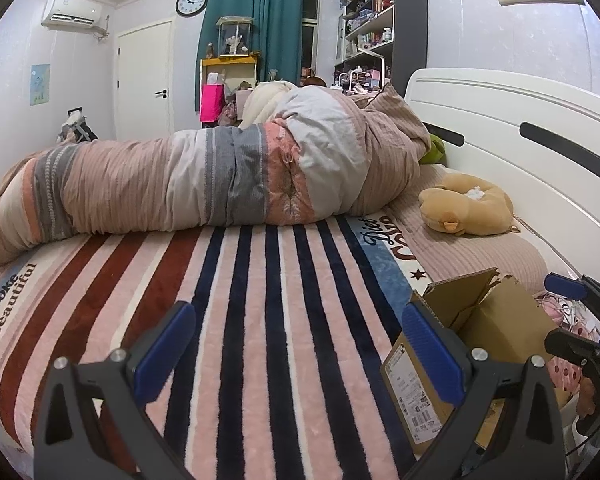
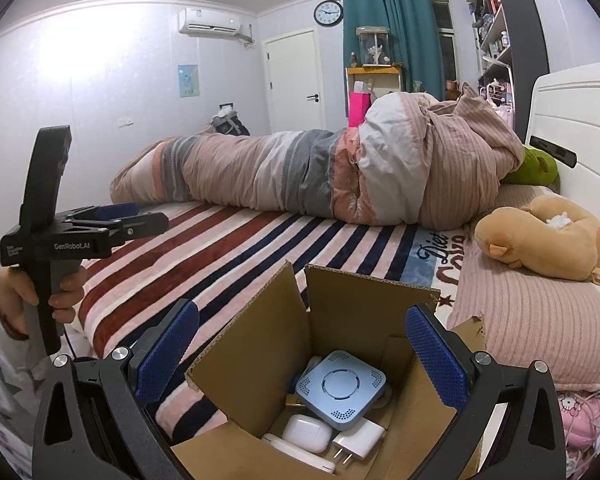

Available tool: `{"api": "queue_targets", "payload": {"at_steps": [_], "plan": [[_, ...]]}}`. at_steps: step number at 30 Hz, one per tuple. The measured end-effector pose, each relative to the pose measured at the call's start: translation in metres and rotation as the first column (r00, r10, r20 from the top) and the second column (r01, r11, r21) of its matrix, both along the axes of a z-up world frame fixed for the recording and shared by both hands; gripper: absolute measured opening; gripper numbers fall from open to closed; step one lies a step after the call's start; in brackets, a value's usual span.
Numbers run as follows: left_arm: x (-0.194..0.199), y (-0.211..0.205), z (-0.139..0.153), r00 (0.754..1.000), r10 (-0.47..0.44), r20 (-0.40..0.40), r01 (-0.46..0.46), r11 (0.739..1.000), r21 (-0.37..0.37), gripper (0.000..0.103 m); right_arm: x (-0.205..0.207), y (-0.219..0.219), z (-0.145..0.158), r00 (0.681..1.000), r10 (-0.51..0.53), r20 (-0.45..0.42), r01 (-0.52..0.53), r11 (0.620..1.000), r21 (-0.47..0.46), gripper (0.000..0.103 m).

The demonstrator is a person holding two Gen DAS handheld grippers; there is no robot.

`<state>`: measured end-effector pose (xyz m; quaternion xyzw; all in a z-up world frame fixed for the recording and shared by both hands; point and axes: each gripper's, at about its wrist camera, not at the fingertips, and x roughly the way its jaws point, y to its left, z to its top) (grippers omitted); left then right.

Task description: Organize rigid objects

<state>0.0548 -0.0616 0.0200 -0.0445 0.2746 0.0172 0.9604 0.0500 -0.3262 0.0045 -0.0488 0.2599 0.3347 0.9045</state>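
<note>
An open cardboard box (image 2: 340,320) stands on the striped blanket at the bed's near edge. Inside lie a light blue square device (image 2: 340,388), a white earbud case (image 2: 306,434) and a white plug adapter (image 2: 358,442). My right gripper (image 2: 300,354) is open and empty, hovering just above the box opening. My left gripper (image 1: 296,354) is open and empty over the bare blanket, left of the box (image 1: 472,332). It also shows in the right wrist view (image 2: 116,216), held in a hand at the left.
A rolled striped duvet (image 1: 204,176) lies across the bed. A tan plush toy (image 2: 544,236) rests on the pink pillow area by the white headboard (image 1: 512,152). A green plush (image 2: 536,168) sits behind the duvet. Pink items (image 2: 588,416) lie right of the box.
</note>
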Motion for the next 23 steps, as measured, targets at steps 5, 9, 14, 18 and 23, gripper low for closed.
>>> {"api": "queue_targets", "payload": {"at_steps": [5, 9, 14, 18, 23], "plan": [[-0.0002, 0.0025, -0.0012, 1.0, 0.002, -0.008, -0.002, 1.0, -0.004, 0.102, 0.0013, 0.0005, -0.0017, 1.0, 0.007, -0.015, -0.007, 1.0, 0.0, 0.103], [-0.0011, 0.004, -0.0022, 1.0, -0.004, -0.009, 0.004, 1.0, -0.011, 0.102, 0.0004, 0.001, -0.003, 1.0, 0.006, -0.018, -0.006, 1.0, -0.004, 0.103], [-0.0018, 0.0045, -0.0024, 1.0, -0.003, -0.008, 0.003, 1.0, -0.009, 0.102, 0.0009, 0.0002, -0.0035, 1.0, 0.002, -0.02, -0.002, 1.0, 0.002, 0.103], [-0.0018, 0.0045, -0.0023, 1.0, 0.001, -0.01, -0.001, 1.0, -0.005, 0.102, 0.0013, -0.0002, -0.0032, 1.0, 0.006, -0.017, -0.006, 1.0, -0.001, 0.103], [-0.0017, 0.0046, -0.0024, 1.0, 0.002, -0.011, -0.002, 1.0, -0.003, 0.102, 0.001, -0.0001, -0.0034, 1.0, 0.004, -0.018, -0.004, 1.0, 0.005, 0.103]]}}
